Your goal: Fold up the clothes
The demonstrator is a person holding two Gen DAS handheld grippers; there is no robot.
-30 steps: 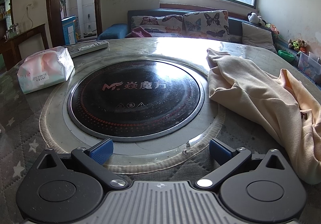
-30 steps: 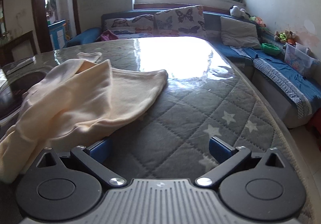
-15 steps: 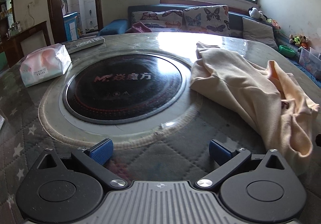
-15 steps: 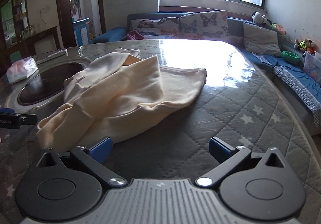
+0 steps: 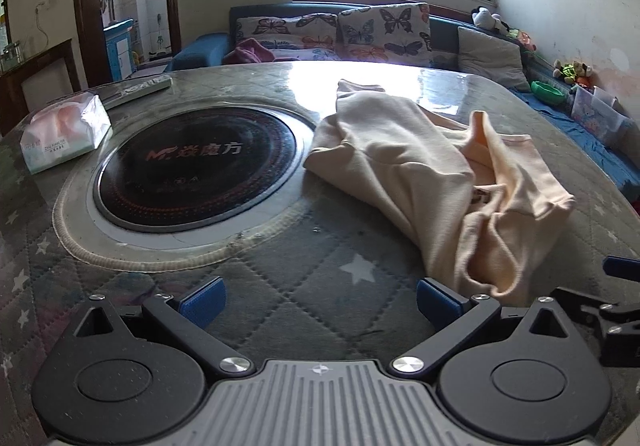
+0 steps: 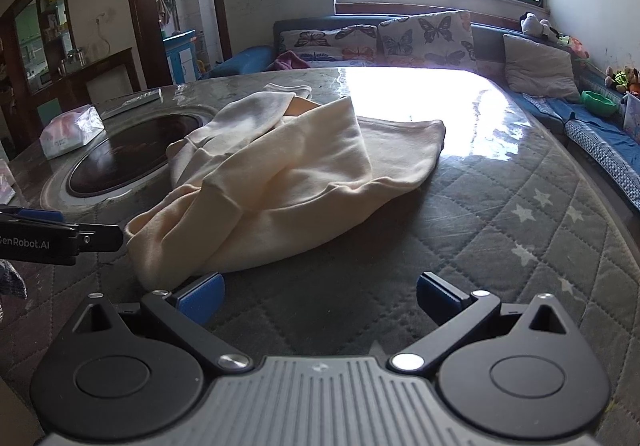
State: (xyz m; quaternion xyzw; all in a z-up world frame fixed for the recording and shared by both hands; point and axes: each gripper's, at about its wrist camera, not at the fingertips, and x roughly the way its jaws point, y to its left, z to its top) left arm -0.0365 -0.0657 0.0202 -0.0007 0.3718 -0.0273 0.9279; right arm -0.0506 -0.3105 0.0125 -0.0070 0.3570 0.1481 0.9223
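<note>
A cream sweatshirt (image 5: pixel 432 174) lies crumpled on the quilted grey table cover (image 5: pixel 320 278), right of the round black cooktop (image 5: pixel 196 170). It also shows in the right wrist view (image 6: pixel 288 174). My left gripper (image 5: pixel 318 300) is open and empty, just in front of the garment's near left end. My right gripper (image 6: pixel 318 298) is open and empty, at the garment's near edge, with its left pad (image 6: pixel 200 296) close to the cloth. Each gripper shows at the edge of the other's view.
A tissue pack (image 5: pixel 64 134) and a remote control (image 5: pixel 136 90) lie at the table's far left. A sofa with butterfly cushions (image 5: pixel 360 30) stands behind the table. The table's right edge (image 6: pixel 600 206) drops off toward a blue-covered bench.
Both grippers have drawn back toward the near side of the table, so more of the sweatshirt shows in each view. The garment itself has not moved. Both stay open.
</note>
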